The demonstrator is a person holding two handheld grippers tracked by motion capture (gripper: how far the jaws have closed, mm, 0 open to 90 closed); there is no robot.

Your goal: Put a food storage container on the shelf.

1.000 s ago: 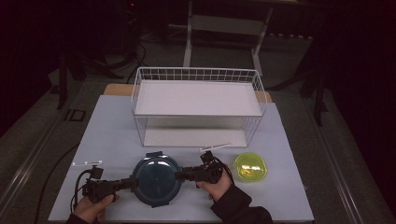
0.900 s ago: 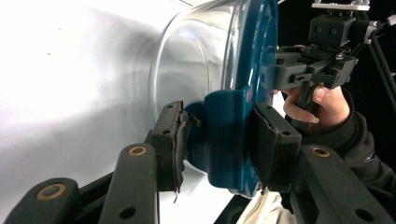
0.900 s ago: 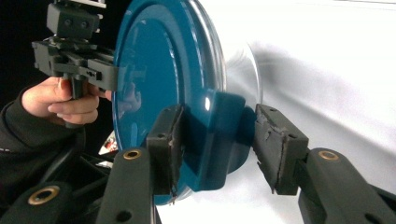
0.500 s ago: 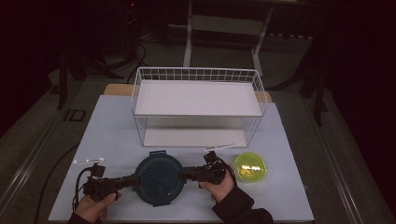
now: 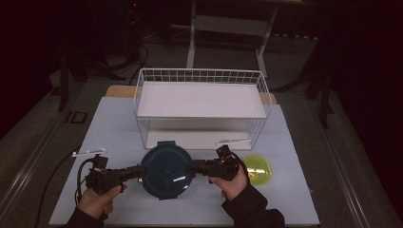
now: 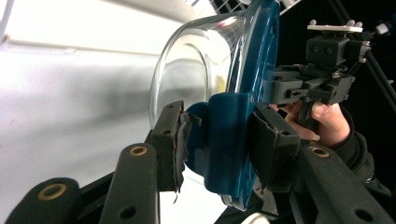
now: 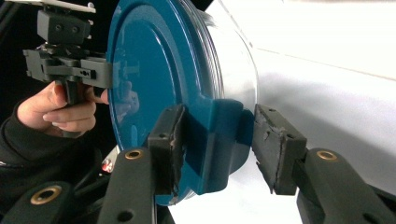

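The round glass container with its blue lid sits on the table just before the wire rack, squarely between the 2 grippers. The left gripper pinches the lid's left latch tab; the right gripper straddles the opposite tab, 1 pad touching, the other apart; neither is nearer.
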